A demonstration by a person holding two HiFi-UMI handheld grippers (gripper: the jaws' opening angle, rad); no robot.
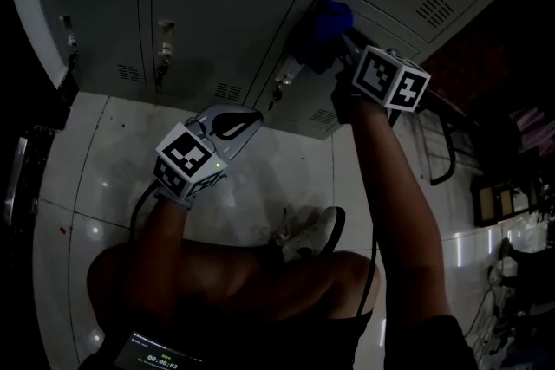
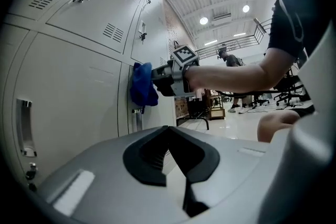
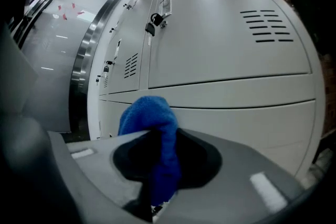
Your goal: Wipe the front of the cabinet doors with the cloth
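A blue cloth [image 1: 335, 16] is pressed against a grey locker door [image 1: 217, 22] near a door seam; my right gripper [image 1: 325, 39] is shut on it. In the right gripper view the cloth [image 3: 149, 118] bulges out between the jaws of the right gripper [image 3: 160, 136], close to the cabinet front [image 3: 231, 50]. My left gripper [image 1: 232, 124] hangs lower, off the doors, shut and holding nothing. From the left gripper view, past the left gripper [image 2: 169, 132], I see the cloth [image 2: 143, 85] on the door [image 2: 68, 102] with the right gripper [image 2: 167, 78] behind it.
Latches and a padlock [image 3: 155, 21] stick out of the locker doors, along with a handle [image 2: 23, 126]. White tiled floor [image 1: 113, 160] lies below. The person's knee and shoe [image 1: 310, 234] are under the grippers. A metal frame [image 1: 442, 147] and furniture stand at the right.
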